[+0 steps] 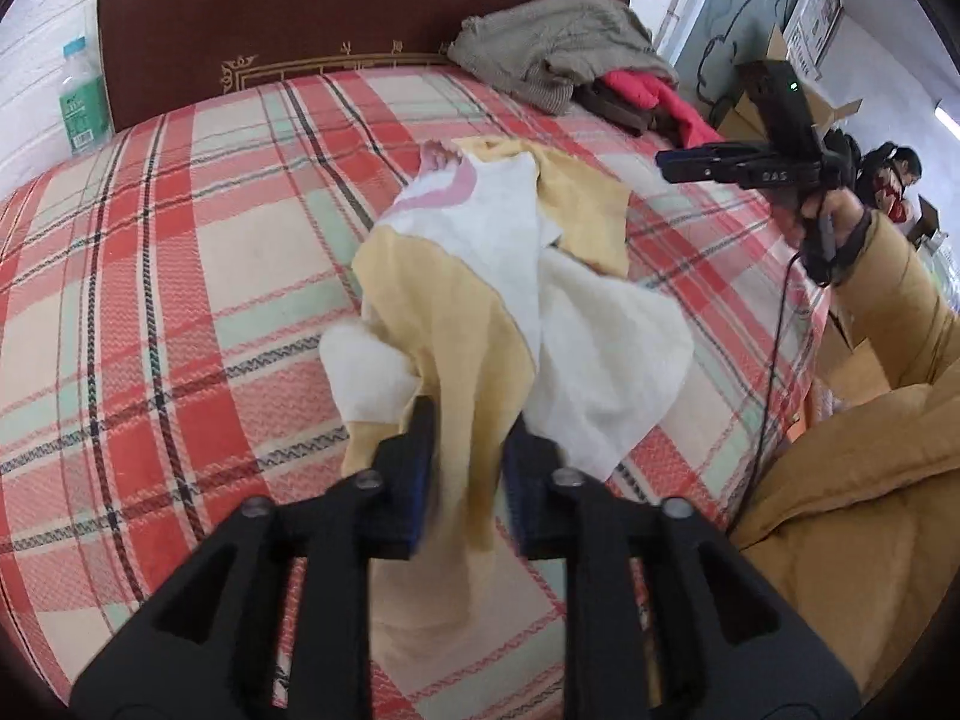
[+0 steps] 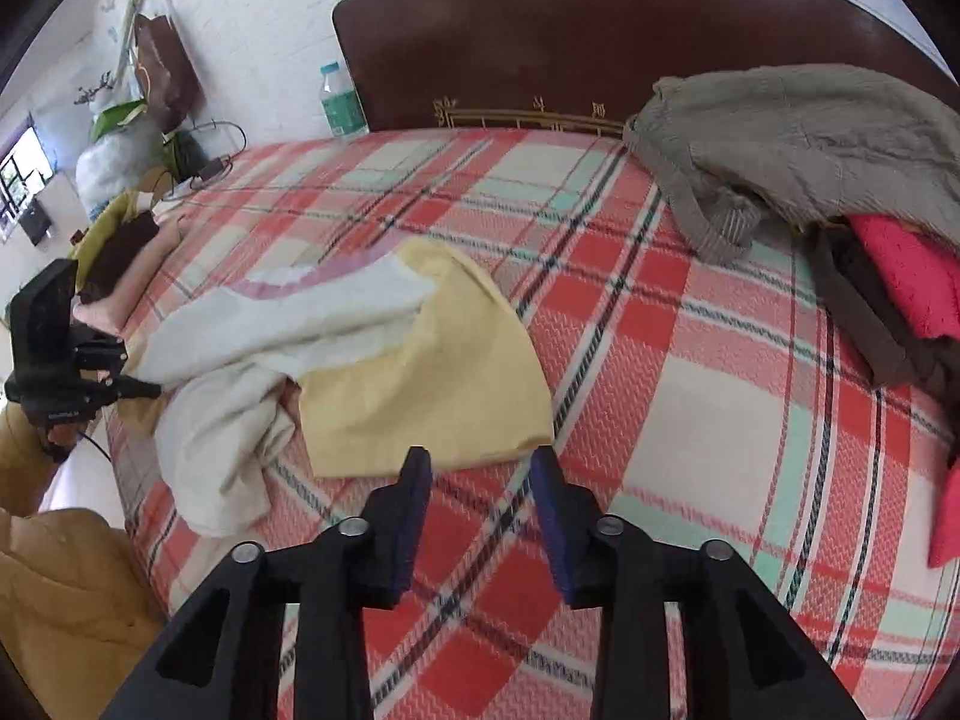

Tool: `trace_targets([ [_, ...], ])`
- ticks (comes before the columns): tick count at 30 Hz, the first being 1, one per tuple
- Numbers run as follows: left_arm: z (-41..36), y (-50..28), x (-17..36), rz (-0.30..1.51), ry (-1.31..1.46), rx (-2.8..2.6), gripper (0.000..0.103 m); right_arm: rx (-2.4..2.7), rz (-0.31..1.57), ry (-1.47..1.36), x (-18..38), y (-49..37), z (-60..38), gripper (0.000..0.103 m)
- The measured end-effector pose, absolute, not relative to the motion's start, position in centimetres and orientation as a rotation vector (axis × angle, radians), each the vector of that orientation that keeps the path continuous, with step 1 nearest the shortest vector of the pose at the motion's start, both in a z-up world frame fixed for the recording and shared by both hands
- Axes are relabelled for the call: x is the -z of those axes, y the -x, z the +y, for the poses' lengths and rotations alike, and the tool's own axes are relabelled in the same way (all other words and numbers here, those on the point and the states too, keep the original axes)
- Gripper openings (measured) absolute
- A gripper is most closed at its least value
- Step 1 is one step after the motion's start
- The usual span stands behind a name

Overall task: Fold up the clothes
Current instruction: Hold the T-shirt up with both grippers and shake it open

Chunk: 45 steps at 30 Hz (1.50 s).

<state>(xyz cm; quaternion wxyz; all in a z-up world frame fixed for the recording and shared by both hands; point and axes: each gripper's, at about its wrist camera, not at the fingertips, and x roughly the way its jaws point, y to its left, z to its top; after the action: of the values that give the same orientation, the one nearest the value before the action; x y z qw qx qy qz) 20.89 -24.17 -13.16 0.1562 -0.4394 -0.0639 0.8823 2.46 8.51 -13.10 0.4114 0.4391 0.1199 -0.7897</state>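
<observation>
A yellow and white garment (image 1: 480,276) with a pink collar lies crumpled on the plaid bed. My left gripper (image 1: 471,429) is shut on a bunched yellow fold of it at the near edge of the bed. The garment also shows in the right wrist view (image 2: 408,360), spread toward the left. My right gripper (image 2: 480,465) is open and empty, hovering just short of the garment's yellow corner. In the left wrist view the right gripper (image 1: 672,167) floats above the bed's right side. In the right wrist view the left gripper (image 2: 150,389) shows at the far left.
A pile of clothes lies at the head of the bed on the right: a grey knit (image 2: 792,138), a pink item (image 2: 912,282) and dark pieces. A dark headboard (image 1: 300,6) stands behind. A green-labelled bottle (image 1: 81,99) stands at the left. Cardboard boxes (image 1: 840,114) are at the right.
</observation>
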Motion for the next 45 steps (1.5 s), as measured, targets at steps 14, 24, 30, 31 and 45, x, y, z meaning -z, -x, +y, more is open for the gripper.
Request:
trace_targets([
  [14, -23.7, -14.7, 15.9, -0.306, 1.447, -2.44, 0.031, 1.844, 0.362, -1.186, 18.5, 4.6, -5.1, 0.052],
  [24, -26.3, -17.8, 8.1, -0.404, 1.108, -2.621, 0.014, 1.946, 0.196, -0.871, 8.2, -1.8, 2.4, 0.006],
  [30, -25.4, -22.3, 0.2, -0.295, 0.792, -2.719, 0.014, 2.063, 0.129, -0.541, -1.9, -9.2, 8.2, 0.005],
  [31, -25.2, -23.1, -0.9, -0.27, 0.748, -2.734, 0.014, 2.076, 0.122, -0.498, -3.1, -10.3, 8.9, 0.005],
  [45, -22.5, -28.2, -2.1, -0.101, 0.761, -2.708, 0.014, 1.984, 0.162, -0.502, -2.4, -17.0, 9.8, 0.059],
])
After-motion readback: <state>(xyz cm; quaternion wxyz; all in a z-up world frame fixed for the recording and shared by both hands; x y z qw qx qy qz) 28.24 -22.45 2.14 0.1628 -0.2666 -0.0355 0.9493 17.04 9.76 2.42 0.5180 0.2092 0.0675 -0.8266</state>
